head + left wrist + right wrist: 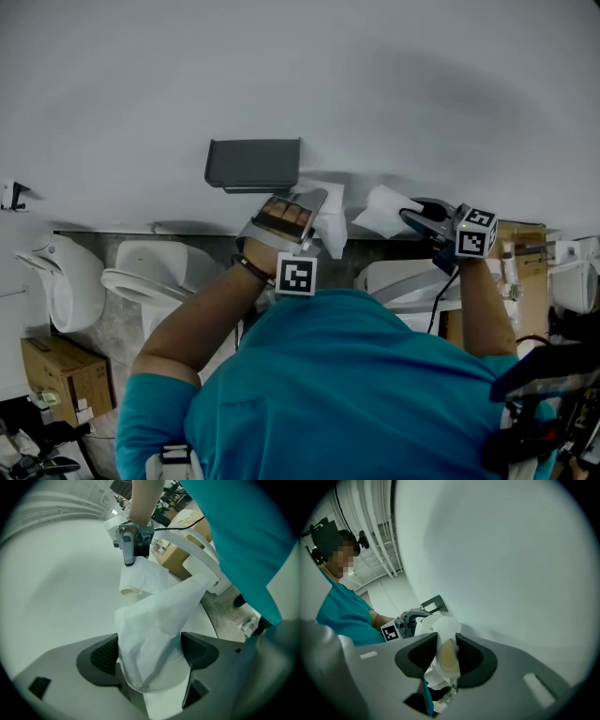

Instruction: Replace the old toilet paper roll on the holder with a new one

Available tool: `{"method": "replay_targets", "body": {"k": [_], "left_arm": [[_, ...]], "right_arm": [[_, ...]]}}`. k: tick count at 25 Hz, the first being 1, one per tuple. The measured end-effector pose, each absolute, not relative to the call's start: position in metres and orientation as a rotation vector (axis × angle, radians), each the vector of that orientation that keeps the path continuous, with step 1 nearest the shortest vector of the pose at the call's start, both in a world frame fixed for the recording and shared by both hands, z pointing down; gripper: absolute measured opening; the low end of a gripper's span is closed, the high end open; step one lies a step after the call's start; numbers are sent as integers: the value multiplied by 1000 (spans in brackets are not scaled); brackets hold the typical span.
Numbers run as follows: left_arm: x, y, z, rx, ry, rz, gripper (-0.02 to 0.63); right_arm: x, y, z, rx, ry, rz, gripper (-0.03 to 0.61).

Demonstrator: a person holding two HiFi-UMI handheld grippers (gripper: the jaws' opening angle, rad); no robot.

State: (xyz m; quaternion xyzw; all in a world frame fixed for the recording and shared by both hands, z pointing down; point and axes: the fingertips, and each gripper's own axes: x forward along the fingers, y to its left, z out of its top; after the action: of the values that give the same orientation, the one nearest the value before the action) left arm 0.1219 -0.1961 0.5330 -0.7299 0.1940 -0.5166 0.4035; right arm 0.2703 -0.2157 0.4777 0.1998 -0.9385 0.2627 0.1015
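A grey holder (253, 164) is fixed to the white wall; it also shows small in the right gripper view (433, 603). Just below its right end my left gripper (314, 202) is shut on a full white toilet paper roll (157, 672), from which a loose sheet (161, 616) hangs forward. To the right, my right gripper (405, 214) is shut on a thin, squashed roll (447, 656) whose tan cardboard core shows between the pads. The same thin roll (138, 578) appears in the left gripper view under the right gripper (130, 545). The two rolls are close together but apart.
Toilets (150, 272) and a urinal (61, 281) stand along the wall's foot below me. Cardboard boxes (56, 375) sit at the lower left and at the right (525, 281). The white wall (394, 84) fills the upper view.
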Motion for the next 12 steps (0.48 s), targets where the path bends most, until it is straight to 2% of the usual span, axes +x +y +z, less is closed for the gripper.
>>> {"method": "replay_targets", "body": {"k": [12], "left_arm": [[118,-211,503,-1655,584,-1296,422]], "right_arm": [[267,-210,479,550,-2788,783,120]]}}
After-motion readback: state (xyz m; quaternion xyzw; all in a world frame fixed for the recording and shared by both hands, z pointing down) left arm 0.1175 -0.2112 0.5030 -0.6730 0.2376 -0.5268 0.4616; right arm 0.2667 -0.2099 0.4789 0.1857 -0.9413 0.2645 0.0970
